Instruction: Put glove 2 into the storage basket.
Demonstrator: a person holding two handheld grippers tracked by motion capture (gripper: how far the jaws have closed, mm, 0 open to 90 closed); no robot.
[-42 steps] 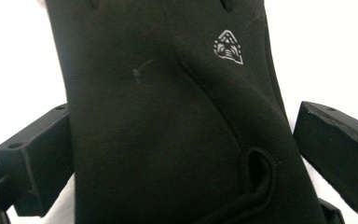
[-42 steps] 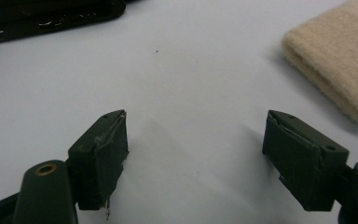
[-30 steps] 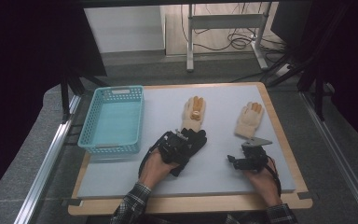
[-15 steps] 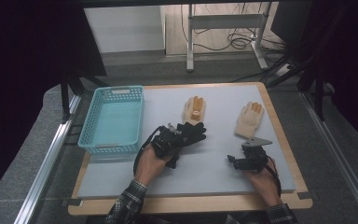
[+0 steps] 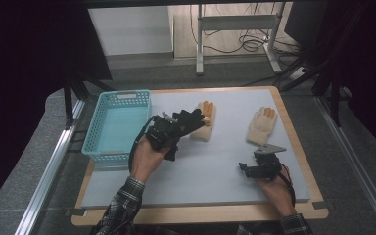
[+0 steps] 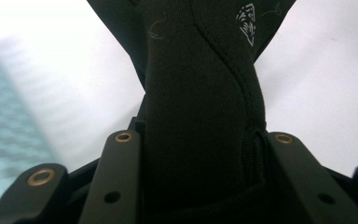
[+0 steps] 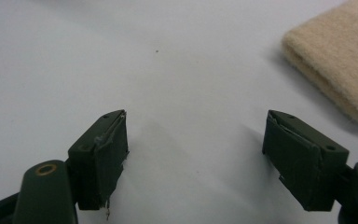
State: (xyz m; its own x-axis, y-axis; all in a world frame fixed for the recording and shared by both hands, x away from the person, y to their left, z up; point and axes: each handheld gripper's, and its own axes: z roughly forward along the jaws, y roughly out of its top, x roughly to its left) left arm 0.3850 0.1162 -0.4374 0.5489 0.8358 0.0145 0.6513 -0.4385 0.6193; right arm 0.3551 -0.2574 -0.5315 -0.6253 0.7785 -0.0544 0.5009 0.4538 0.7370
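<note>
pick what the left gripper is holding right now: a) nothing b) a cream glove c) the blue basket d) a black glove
d: in the left gripper view the left gripper has its jaws closed on a black glove, and the high view shows that glove lifted beside the blue basket.
</note>
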